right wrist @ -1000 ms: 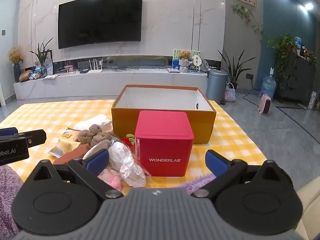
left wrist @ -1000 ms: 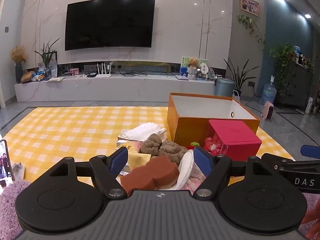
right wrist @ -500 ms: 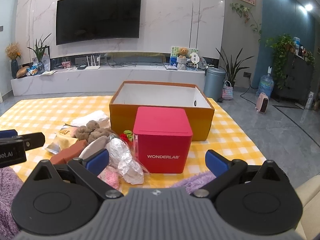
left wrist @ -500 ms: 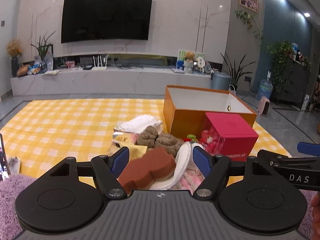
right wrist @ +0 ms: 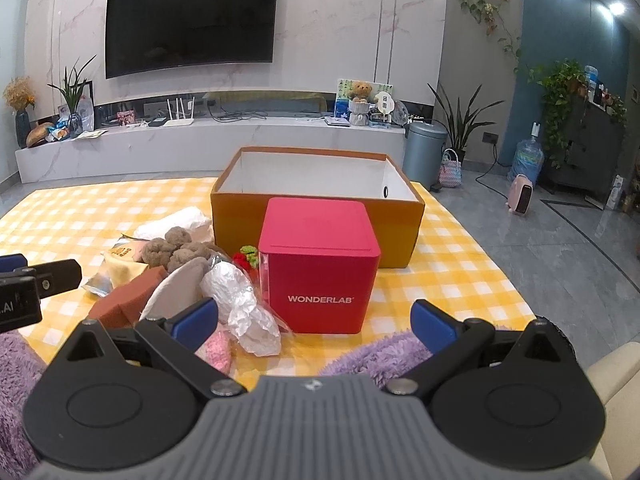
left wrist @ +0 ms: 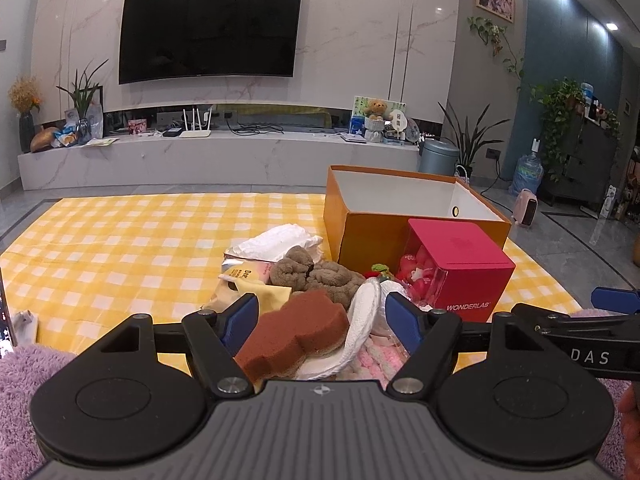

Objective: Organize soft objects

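Observation:
A heap of soft things lies on the yellow checked cloth (left wrist: 120, 248): a brown sponge (left wrist: 296, 330), a brown plush toy (left wrist: 320, 274), a white pad (left wrist: 362, 320), pink fluffy fabric (left wrist: 376, 354) and a white cloth (left wrist: 276, 242). My left gripper (left wrist: 325, 320) is open, its blue fingers on either side of the sponge and pad, not pressing them. Behind the heap stands an open orange box (right wrist: 320, 200) with a white inside. A red WONDERLAB cube (right wrist: 320, 268) sits in front of it. My right gripper (right wrist: 314, 318) is open, facing the cube, with a crinkled plastic bag (right wrist: 244, 312) by its left finger.
A yellow snack packet (left wrist: 244, 284) lies left of the plush toy. Purple fluffy fabric (right wrist: 376, 356) covers the near edge below both grippers. A phone (left wrist: 4, 312) stands at the far left. Beyond the cloth are a white TV bench (left wrist: 200, 156) and grey floor.
Both views have shifted slightly, so the heap and the boxes sit a little higher in frame. Both grippers stay open and nothing has been taken hold of.

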A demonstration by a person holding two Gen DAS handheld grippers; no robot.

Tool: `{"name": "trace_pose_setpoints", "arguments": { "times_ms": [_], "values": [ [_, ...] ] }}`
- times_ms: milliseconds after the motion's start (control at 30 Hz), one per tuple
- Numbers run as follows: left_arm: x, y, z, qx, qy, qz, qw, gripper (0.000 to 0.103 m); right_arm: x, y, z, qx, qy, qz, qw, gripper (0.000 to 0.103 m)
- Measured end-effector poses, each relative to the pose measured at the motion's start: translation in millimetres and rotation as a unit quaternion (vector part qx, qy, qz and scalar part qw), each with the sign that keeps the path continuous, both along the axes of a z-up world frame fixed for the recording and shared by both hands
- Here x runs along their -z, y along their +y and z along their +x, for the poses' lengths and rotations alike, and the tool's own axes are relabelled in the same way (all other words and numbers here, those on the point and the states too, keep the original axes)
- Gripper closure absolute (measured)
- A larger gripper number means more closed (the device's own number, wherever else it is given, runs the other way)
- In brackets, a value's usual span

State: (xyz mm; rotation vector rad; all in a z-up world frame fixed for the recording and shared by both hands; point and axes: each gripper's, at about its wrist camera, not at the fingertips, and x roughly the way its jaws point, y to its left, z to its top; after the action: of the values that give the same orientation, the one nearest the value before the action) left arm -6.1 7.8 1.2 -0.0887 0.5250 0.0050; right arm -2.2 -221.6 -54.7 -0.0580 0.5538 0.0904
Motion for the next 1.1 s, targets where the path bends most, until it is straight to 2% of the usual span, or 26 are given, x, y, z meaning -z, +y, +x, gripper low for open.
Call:
{"name": "trace_pose_setpoints", "arguments": {
  "times_ms": [1100],
  "values": [
    [5.0,-1.6,1.1,-0.001,0.011,0.002,0.9999,0.017,3.6,0.0,-0.3,-0.012,0.008,0.003,1.0,0.003]
  ]
}}
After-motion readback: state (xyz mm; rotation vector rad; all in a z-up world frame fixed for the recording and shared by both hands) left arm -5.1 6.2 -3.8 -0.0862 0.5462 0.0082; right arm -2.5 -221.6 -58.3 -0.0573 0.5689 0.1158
